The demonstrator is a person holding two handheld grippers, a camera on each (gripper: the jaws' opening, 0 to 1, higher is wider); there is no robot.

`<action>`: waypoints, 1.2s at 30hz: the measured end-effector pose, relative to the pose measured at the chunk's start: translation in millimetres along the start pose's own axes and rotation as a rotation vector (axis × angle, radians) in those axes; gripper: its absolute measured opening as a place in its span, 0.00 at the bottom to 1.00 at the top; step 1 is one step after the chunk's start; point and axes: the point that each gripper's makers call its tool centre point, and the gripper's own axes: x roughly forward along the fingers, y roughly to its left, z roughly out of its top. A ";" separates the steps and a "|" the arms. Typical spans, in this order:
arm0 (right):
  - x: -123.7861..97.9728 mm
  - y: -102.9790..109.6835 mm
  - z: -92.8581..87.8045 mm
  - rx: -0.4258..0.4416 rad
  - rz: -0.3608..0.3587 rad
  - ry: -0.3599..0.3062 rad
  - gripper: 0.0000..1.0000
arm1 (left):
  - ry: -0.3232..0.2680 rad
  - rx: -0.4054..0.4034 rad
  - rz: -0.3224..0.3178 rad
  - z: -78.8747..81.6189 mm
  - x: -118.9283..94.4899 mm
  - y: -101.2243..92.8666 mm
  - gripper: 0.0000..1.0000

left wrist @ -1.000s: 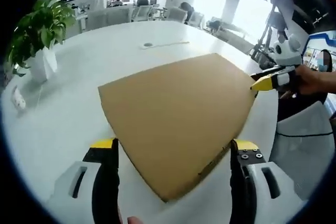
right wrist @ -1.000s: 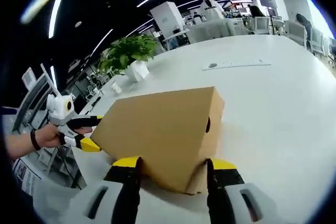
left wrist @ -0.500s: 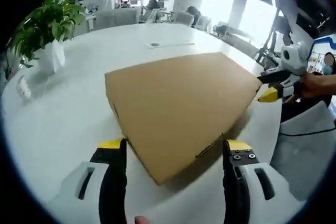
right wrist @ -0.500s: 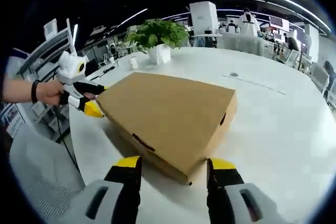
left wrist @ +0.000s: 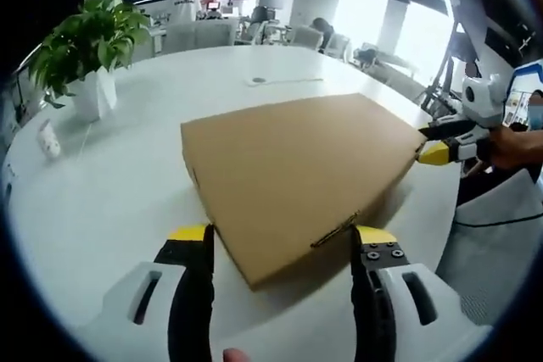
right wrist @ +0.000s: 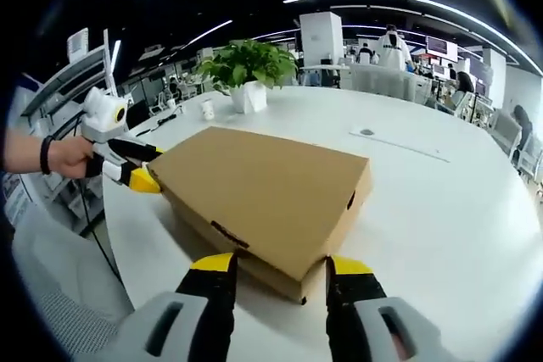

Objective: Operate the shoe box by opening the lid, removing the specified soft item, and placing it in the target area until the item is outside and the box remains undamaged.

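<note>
A flat brown cardboard shoe box (left wrist: 297,171) lies on the white round table (left wrist: 119,201) with its lid down. My left gripper (left wrist: 282,239) is open, its yellow-tipped jaws straddling the box's near corner. The right gripper (left wrist: 439,142), held by a hand, sits at the box's far right corner. In the right gripper view the box (right wrist: 263,188) fills the middle, and my right gripper (right wrist: 280,267) is open around its near corner. The left gripper (right wrist: 140,169) shows at the box's left corner, held by a hand. Whatever is inside the box is hidden.
A potted green plant (left wrist: 89,48) (right wrist: 246,69) stands on the table beyond the box, with a small white object (left wrist: 49,137) (right wrist: 208,109) near it. A thin strip (right wrist: 399,143) lies farther back. A pale chair (left wrist: 501,218) (right wrist: 51,269) stands at the table's edge.
Both cameras have shifted and levelled, so the box now looks flatter. The jaws of both grippers stand slightly closer together around the box corners. The lid stays down.
</note>
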 end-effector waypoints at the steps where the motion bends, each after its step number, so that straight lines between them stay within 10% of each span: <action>1: -1.1 0.1 1.5 -0.003 -0.006 -0.003 0.38 | -0.007 0.000 0.001 2.1 -2.0 -0.8 0.63; 36: -29.8 -7.9 65.5 0.033 -0.033 -0.138 0.35 | -0.166 -0.069 -0.010 51.6 -38.6 -12.9 0.57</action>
